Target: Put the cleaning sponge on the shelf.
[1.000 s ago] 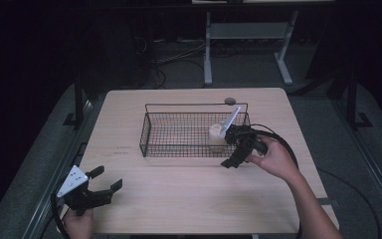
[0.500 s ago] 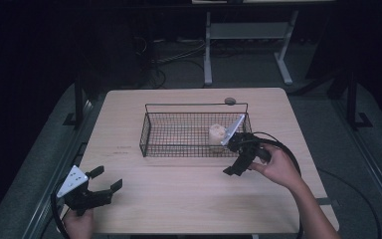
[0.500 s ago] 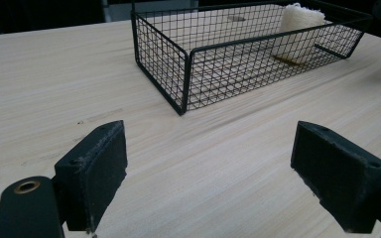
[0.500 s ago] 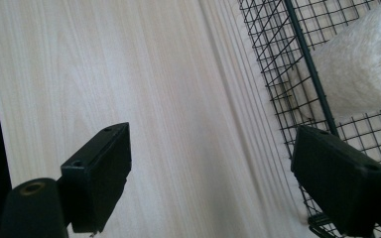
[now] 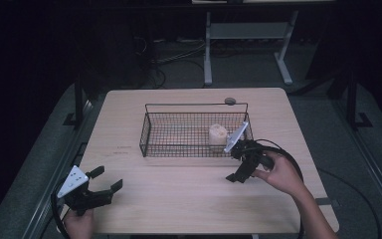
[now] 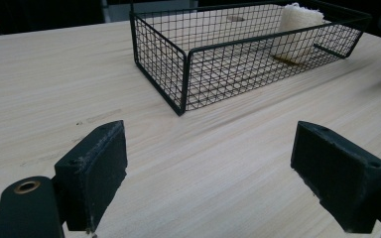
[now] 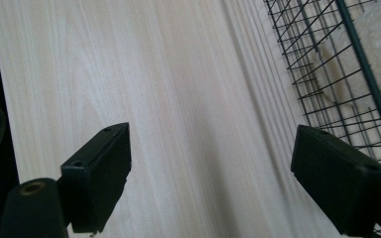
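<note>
- Pale roll [image 5: 218,134] stands in the right end of the wire basket [image 5: 151,133], near the front wall.
- Right gripper [image 5: 239,170] is outside the basket, just in front of its right front corner; jaws wide apart, empty.
- Left gripper [image 5: 105,183] is at the table's near-left corner, well apart from the basket; jaws wide, empty.
- Light wood table [image 5: 189,199]; dark room; white frame legs [image 5: 208,50] behind.
- No legible writing.

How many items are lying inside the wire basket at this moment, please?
1. A cream-coloured roll-like item sits at the right end of the wire basket, near its front wall. The rest of the basket floor looks bare through the mesh.
</note>
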A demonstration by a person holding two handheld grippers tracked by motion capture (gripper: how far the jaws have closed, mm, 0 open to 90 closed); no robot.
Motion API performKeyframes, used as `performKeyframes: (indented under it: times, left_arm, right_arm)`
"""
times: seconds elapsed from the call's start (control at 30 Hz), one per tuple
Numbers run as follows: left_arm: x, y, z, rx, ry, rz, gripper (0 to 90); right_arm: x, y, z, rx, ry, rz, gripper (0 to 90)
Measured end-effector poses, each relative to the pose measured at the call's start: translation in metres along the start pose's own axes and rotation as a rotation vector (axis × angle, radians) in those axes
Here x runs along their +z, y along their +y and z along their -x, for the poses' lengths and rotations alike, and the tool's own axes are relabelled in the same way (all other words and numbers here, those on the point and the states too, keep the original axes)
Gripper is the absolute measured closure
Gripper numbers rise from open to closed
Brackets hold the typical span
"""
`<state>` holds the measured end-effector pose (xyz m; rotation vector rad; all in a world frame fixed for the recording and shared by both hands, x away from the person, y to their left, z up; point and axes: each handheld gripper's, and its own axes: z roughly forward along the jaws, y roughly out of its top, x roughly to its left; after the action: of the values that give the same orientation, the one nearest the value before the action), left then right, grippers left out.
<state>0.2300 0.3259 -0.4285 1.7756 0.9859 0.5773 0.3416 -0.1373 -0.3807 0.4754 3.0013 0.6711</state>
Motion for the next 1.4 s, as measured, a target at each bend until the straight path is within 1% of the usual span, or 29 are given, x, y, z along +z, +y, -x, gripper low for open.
performKeyframes:
  times: [0.07,0.37,0.5,0.73,1.07,1.17,1.23,1.4]
  left_arm:
    - [0.000,0.000,0.000,-0.001,-0.001,-0.001,13.8]
    - [0.000,0.000,0.000,0.003,0.000,-0.004,13.8]
    - [-0.001,0.000,0.000,0.002,0.001,-0.004,13.8]
    - [-0.001,0.000,0.000,0.000,0.004,-0.002,13.8]
    - [0.000,0.000,0.001,-0.002,0.005,0.001,13.8]
    - [0.000,0.000,0.001,-0.003,0.004,0.000,13.8]
    - [0.000,0.000,0.001,-0.004,0.004,0.001,13.8]
    - [0.000,0.000,0.002,0.001,0.000,-0.002,13.8]
  right_arm:
    - [0.001,-0.003,-0.001,0.005,0.009,0.007,15.3]
    - [0.006,-0.014,-0.005,0.008,0.011,0.012,15.3]
    - [0.009,-0.018,-0.008,0.013,0.017,0.006,15.3]
    - [0.011,-0.026,-0.015,0.013,0.017,0.019,15.3]
    - [0.013,-0.037,-0.023,0.014,0.014,0.022,15.3]
    - [0.015,-0.040,-0.024,0.025,0.018,0.025,15.3]
    - [0.016,-0.043,-0.024,0.025,0.019,0.034,15.3]
    - [0.016,-0.049,-0.028,0.029,0.016,0.032,15.3]
